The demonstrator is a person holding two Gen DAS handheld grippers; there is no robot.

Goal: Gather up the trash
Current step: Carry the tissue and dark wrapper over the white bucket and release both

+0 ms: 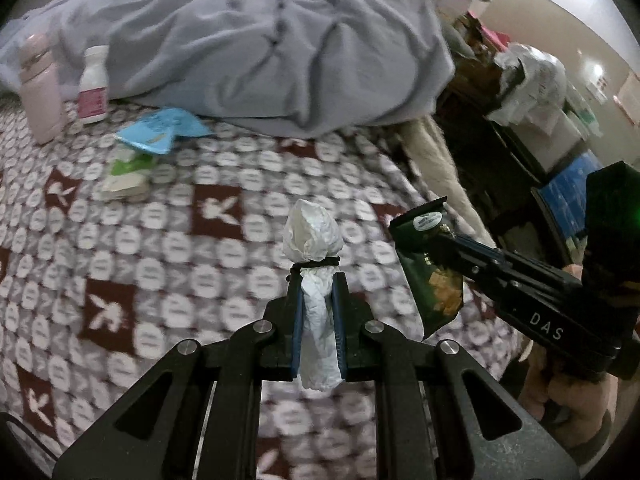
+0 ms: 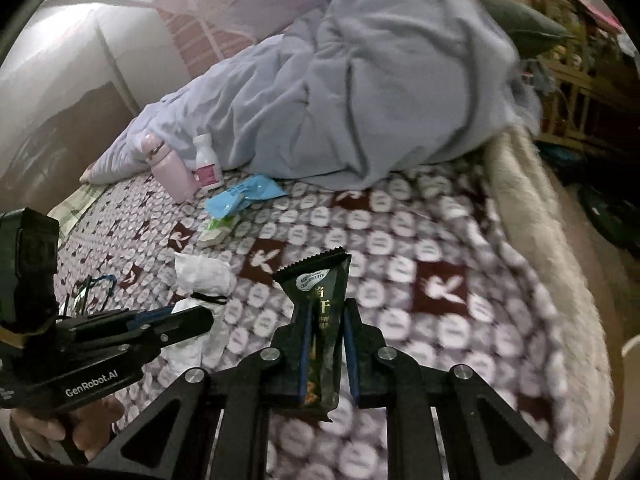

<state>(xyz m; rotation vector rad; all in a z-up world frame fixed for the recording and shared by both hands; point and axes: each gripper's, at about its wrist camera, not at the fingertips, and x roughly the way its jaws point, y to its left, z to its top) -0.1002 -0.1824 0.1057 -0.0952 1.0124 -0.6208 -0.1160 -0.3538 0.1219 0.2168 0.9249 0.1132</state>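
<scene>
My left gripper (image 1: pixel 318 280) is shut on a crumpled white tissue wad (image 1: pixel 312 232) with a black hair band looped round it, held above the patterned bedspread. My right gripper (image 2: pixel 325 306) is shut on a dark green biscuit wrapper (image 2: pixel 320 280), also held clear of the bed. In the left wrist view the right gripper (image 1: pixel 442 240) with the wrapper (image 1: pixel 434 284) hangs just to the right of the tissue. In the right wrist view the left gripper (image 2: pixel 200 312) with the tissue (image 2: pixel 202 276) sits at the lower left. A blue wrapper (image 1: pixel 160 130) and a green-and-white packet (image 1: pixel 128 176) lie on the bedspread further back.
A rumpled grey-blue quilt (image 1: pixel 260 40) covers the back of the bed. A pink bottle (image 1: pixel 40 88) and a white pill bottle (image 1: pixel 94 84) stand at its left edge. The bed's edge (image 2: pixel 552 248) falls off to the right, with cluttered boxes and bags (image 1: pixel 536 80) beyond it.
</scene>
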